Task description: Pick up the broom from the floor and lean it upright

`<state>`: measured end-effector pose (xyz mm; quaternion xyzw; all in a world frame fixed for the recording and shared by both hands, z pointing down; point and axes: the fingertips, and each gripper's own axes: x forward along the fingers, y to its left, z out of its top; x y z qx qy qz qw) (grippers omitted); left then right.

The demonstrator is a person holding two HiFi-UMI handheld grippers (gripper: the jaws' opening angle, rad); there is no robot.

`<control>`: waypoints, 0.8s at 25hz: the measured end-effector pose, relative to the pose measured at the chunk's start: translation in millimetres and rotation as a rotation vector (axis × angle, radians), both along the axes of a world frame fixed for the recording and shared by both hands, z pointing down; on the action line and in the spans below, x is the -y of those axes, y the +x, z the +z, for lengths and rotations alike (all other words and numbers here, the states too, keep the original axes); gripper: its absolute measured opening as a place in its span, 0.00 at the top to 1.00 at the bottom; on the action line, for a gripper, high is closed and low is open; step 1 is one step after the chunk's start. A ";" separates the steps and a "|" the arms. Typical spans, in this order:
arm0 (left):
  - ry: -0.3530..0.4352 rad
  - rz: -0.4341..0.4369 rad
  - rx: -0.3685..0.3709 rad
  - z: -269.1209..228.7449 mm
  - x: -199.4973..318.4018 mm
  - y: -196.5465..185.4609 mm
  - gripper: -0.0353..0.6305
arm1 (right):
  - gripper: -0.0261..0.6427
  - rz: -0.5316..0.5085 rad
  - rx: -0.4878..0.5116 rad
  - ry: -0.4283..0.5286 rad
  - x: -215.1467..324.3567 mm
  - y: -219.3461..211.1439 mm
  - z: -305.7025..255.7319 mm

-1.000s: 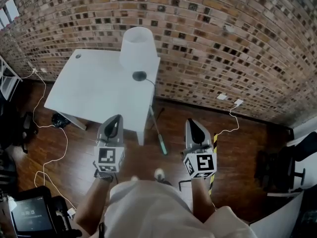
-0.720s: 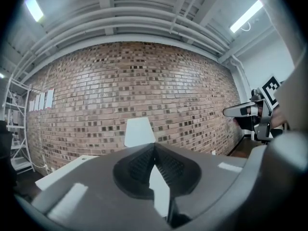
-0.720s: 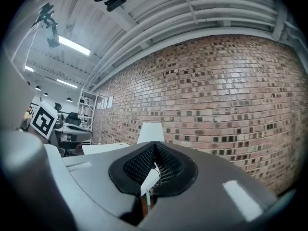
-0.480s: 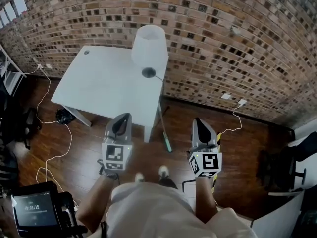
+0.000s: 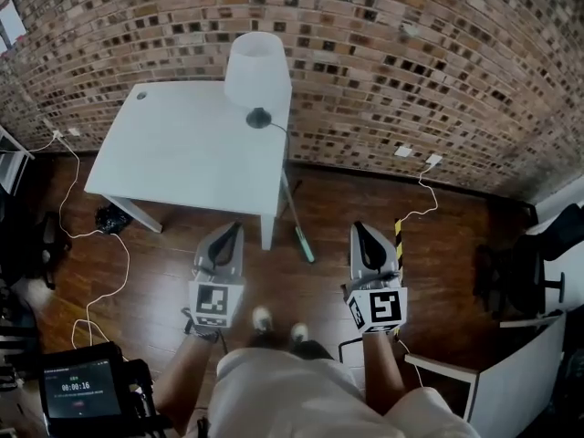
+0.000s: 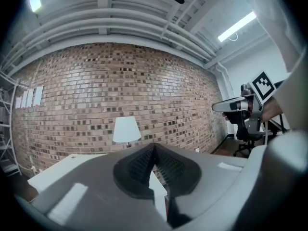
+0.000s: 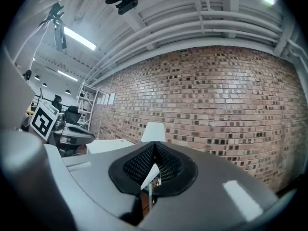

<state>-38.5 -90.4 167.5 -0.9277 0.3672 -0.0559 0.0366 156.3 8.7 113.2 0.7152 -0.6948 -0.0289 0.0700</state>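
The broom (image 5: 294, 215) lies on the wooden floor beside the white table's leg, its thin handle running toward the brick wall and its green head (image 5: 305, 247) nearest me. My left gripper (image 5: 229, 232) hovers left of the broom head, shut and empty, its tip over the table's front edge. My right gripper (image 5: 363, 233) hovers right of the broom, also shut and empty. Both point level toward the wall. In the left gripper view the jaws (image 6: 154, 146) meet with nothing between them. The same holds in the right gripper view (image 7: 155, 144).
A white table (image 5: 173, 153) with a white lamp (image 5: 257, 71) stands against the brick wall. Cables (image 5: 114, 263) trail over the floor at left, and another cable (image 5: 422, 199) at right. A screen (image 5: 82, 392) sits at lower left, an office chair (image 5: 525, 276) at right, a yellow-black striped strip (image 5: 398, 237) by my right gripper.
Both grippers have shifted a little with the person's steps and sit slightly lower in the view relative to the table and broom. Both stay shut; the broom has not moved.
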 end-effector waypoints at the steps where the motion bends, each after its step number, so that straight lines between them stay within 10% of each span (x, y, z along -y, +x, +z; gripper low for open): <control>1: 0.004 0.002 0.000 1.0 -7.5 -0.6 0.95 | 0.94 -0.006 0.003 0.000 -6.3 -2.4 2.6; 20: 0.027 -0.036 -0.060 -12.5 -276.0 -9.0 0.95 | 0.94 -0.043 0.087 -0.016 -280.9 -0.4 23.3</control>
